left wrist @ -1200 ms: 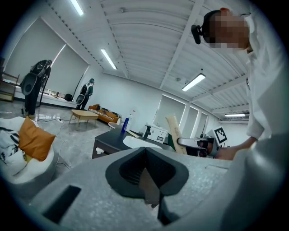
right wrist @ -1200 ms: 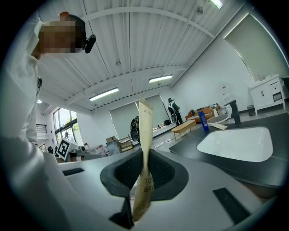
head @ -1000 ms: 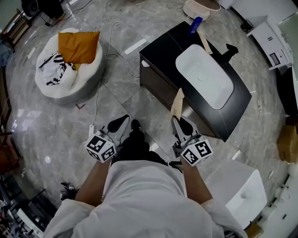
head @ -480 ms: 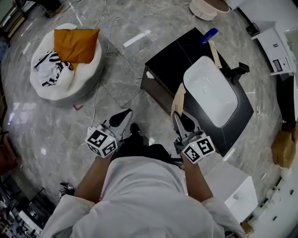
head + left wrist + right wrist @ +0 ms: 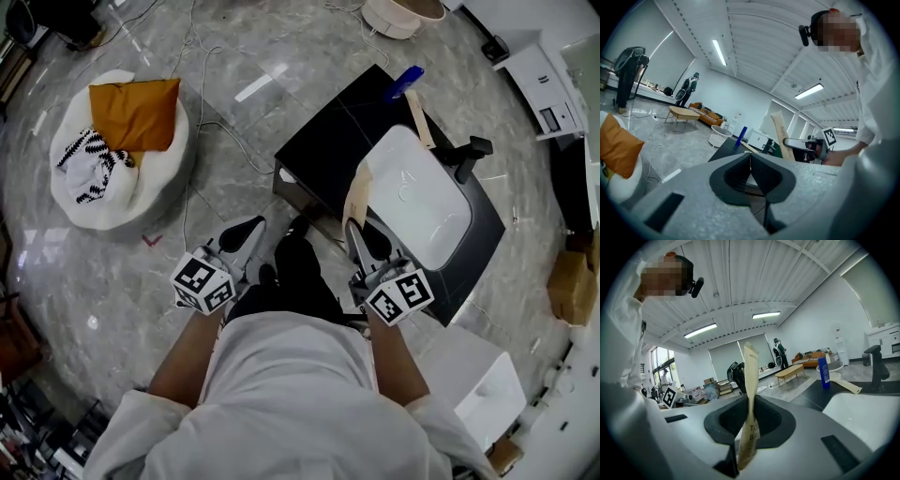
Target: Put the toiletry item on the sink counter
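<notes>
Left tongs [image 5: 249, 228] pinched together; right tongs [image 5: 357, 232] clamp packet [image 5: 356, 195].

The table [image 5: 328, 141] stands ahead and to the person's right, the basin [image 5: 417, 197] set in it, the faucet [image 5: 469, 155] at the basin's right side, and a bottle [image 5: 408, 82] and a flat strip [image 5: 419, 122] behind the basin at the far end. The right gripper [image 5: 359, 234] holds a flat pack [image 5: 356, 197] upright at the table's near edge, just left of the basin; the left gripper [image 5: 246, 234] is further left, over the floor. Well to the left, a beanbag [image 5: 122, 202] lies on the floor with a pillow [image 5: 136, 112] on it.
</notes>
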A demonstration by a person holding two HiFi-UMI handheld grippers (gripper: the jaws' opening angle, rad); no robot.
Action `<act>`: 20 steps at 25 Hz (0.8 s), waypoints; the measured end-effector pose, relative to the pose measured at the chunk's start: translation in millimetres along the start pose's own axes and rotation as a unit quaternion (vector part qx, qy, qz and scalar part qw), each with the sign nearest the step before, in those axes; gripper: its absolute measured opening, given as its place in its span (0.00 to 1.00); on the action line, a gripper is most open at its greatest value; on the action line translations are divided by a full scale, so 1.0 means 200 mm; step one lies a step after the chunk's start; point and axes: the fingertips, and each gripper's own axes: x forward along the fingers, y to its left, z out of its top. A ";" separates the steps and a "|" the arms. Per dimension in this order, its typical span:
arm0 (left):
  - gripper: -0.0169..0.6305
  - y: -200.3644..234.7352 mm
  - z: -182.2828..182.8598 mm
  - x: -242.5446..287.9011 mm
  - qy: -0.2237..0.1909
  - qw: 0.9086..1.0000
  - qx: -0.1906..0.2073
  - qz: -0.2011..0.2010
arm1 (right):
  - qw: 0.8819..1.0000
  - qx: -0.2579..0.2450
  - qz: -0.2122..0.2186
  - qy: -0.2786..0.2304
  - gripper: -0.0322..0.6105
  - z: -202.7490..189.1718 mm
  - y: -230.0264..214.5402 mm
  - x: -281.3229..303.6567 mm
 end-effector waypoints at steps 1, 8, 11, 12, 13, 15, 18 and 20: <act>0.05 0.01 0.03 0.04 -0.001 1.000 0.002 -0.001 | 1.000 0.000 -0.001 -0.002 0.12 0.02 -0.03 0.02; 0.05 0.17 0.26 0.32 0.012 0.999 0.031 -0.005 | 0.999 0.002 -0.002 -0.034 0.12 0.23 -0.31 0.26; 0.05 0.22 0.36 0.48 0.017 0.999 0.042 -0.010 | 0.999 -0.001 -0.008 -0.042 0.12 0.32 -0.44 0.32; 0.05 0.24 0.39 0.53 0.018 0.999 0.045 -0.011 | 0.999 -0.002 -0.010 -0.044 0.12 0.35 -0.49 0.33; 0.05 0.25 0.41 0.59 0.019 0.999 0.048 -0.012 | 0.999 -0.003 -0.011 -0.045 0.12 0.37 -0.53 0.34; 0.05 0.27 0.47 0.69 0.022 0.998 0.055 -0.016 | 0.999 -0.002 -0.017 -0.047 0.12 0.41 -0.62 0.36; 0.05 0.30 0.53 0.83 0.026 0.997 0.066 -0.021 | 0.998 0.001 -0.025 -0.049 0.12 0.44 -0.75 0.38; 0.05 0.32 0.57 0.90 0.028 0.997 0.069 -0.021 | 0.998 0.000 -0.029 -0.048 0.12 0.46 -0.81 0.39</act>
